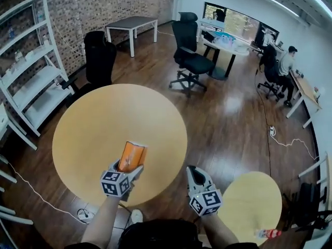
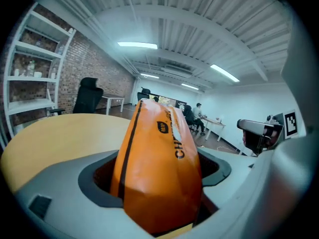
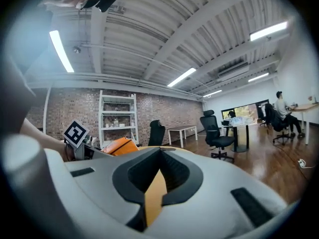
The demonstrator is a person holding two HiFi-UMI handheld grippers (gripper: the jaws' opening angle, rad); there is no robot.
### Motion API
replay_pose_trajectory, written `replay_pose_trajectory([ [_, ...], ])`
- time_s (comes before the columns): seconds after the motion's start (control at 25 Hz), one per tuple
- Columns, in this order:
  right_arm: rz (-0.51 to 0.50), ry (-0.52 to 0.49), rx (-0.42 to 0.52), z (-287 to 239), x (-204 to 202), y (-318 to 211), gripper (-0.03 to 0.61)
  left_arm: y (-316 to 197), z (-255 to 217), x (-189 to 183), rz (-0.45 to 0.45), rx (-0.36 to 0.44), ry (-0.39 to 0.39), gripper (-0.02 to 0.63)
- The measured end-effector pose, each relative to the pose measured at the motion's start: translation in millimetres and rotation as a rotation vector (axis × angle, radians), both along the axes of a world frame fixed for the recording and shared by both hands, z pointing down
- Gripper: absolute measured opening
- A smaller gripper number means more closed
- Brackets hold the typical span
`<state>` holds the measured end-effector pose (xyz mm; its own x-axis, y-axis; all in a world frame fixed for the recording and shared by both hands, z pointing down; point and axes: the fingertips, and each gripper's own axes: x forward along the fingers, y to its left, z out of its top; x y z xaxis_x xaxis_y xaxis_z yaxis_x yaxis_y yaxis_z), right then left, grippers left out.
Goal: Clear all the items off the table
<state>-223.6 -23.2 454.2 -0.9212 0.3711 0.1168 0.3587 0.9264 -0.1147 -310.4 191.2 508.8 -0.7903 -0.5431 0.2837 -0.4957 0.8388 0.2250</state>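
Orange snack bag [image 1: 132,156] is in the left gripper [image 1: 128,167]. Jaws are spread wide and clamp the bag's two sides. In the left gripper view the bag [image 2: 159,168] fills the gap between the jaws, its top end pointing away from the camera, with a black seam line and dark print on it. In the head view the bag is held in the air over the 6 o'clock rim of the big round table [image 1: 93,123], sticking out toward 12 o'clock.

Right gripper [image 1: 193,170] is at 3 o'clock of the left one, just off the table's rim over the wood floor [image 1: 233,123]. Jaws are fully together with nothing in them. The right gripper view shows only a sliver of tan tabletop past the closed pads of the right gripper [image 3: 159,156], and the orange bag [image 3: 119,146] at 9 o'clock.

A small round table [image 1: 249,196] is at 4 o'clock of the big one. A red-and-clear bottle-like item [image 1: 267,233] is at its 5 o'clock edge; can't tell if it rests on it.

Farther out:
- White shelf unit [image 1: 31,71] at 10 o'clock
- Black office chair [image 1: 99,56] at 12 o'clock
- Second chair [image 1: 188,51] at 1 o'clock
- White table [image 1: 132,24] by the brick wall
- Seated person [image 1: 284,66] at a desk at 2 o'clock
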Motion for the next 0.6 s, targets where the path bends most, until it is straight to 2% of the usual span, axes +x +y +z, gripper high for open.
replay_pose_trajectory([
  [0.32,-0.236,-0.006,0.031,3,-49,163,0.002,181,14,9,-0.250,0.024,0.010,0.425],
  [0.48,-0.306,-0.003,0.015,12,-59,240,0.002,247,24,15,-0.301,0.014,0.023,0.425],
  [0.6,-0.339,0.011,0.013,17,-61,274,0.002,268,29,15,-0.308,0.023,0.045,0.425],
])
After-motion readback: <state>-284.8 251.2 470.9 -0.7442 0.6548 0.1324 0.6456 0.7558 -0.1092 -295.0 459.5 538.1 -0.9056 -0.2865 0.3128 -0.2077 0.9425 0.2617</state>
